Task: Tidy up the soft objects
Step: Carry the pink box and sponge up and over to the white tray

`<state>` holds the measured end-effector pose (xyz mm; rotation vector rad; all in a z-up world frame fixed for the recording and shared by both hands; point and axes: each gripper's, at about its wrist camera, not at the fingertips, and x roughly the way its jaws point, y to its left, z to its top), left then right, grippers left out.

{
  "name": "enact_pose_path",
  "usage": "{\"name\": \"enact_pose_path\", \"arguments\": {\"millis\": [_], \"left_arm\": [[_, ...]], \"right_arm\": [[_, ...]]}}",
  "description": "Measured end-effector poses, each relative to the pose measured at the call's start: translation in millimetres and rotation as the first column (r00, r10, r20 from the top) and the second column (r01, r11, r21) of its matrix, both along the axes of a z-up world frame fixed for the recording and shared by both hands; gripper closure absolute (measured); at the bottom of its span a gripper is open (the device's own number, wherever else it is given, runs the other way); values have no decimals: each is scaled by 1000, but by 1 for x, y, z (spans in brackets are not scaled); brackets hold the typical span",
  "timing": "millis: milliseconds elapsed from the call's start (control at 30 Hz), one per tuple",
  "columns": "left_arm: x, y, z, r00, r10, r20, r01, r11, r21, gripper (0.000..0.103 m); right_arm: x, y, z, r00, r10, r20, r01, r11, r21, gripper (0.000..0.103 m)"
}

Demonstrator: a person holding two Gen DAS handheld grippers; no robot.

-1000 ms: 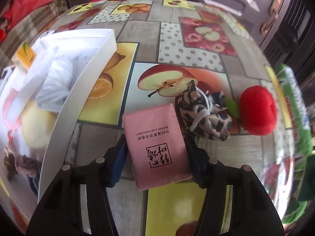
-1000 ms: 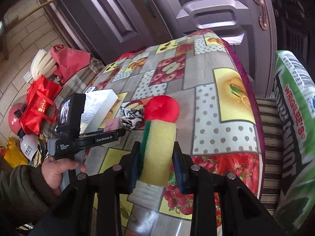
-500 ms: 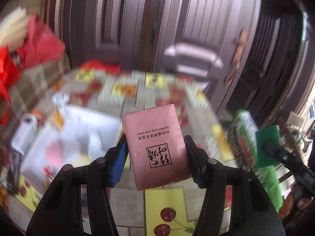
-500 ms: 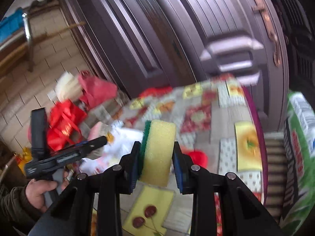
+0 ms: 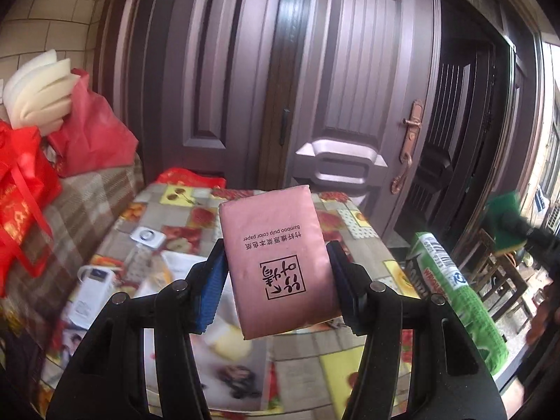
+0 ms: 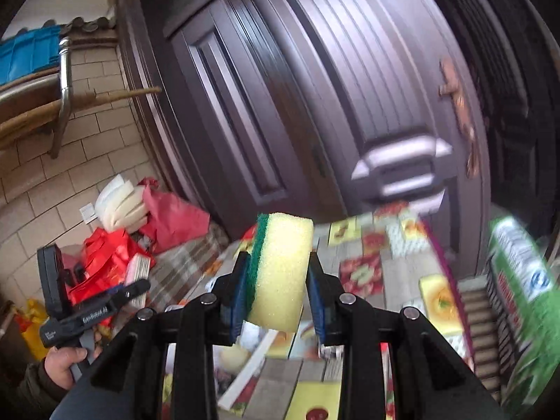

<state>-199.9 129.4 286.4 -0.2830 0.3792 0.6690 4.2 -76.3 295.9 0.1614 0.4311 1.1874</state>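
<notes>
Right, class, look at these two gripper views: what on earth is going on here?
A person holds a handheld gripper in each hand above a table covered with a fruit-print cloth. The left gripper is clamped on a pink pack of tissue paper; the right gripper is clamped on a yellow-and-green sponge. Both items are held in the air, facing a dark door. A white box sits on the table below.

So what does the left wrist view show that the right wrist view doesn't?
Left wrist only: the left gripper shut on the pink tissue pack, seen face on, and a white power bank on the table.

Right wrist only: the right gripper shut on the yellow-green sponge, plus the hand holding the left gripper.

Both: the brown door, the fruit-print tablecloth, the red bags and the green pack.
</notes>
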Motion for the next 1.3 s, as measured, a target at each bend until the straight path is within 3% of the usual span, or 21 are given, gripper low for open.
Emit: {"name": "enact_pose_path", "arguments": {"millis": [233, 367, 567, 700, 1033, 1300], "left_arm": [[-43, 34, 13, 998, -65, -5, 65, 996, 65, 47], [-56, 56, 19, 997, -70, -27, 72, 994, 83, 47], [-80, 80, 14, 1000, -16, 5, 16, 999, 42, 47], [-84, 83, 4, 1000, 0, -30, 1, 999, 35, 47], [-96, 88, -7, 999, 35, -36, -35, 999, 2, 47], [-100, 93, -12, 998, 48, -41, -49, 999, -9, 47]], "right_arm": [[-44, 8, 22, 994, -110, 29, 106, 988, 113, 73], [-61, 23, 24, 992, -121, 16, 119, 986, 116, 73], [-80, 47, 19, 995, -88, 48, 85, 994, 67, 73], [-79, 59, 16, 997, -66, 29, 64, 996, 64, 73], [-97, 97, 21, 998, 59, 39, -60, 997, 39, 73], [-105, 114, 17, 994, 99, 37, -99, 995, 11, 72]]}}
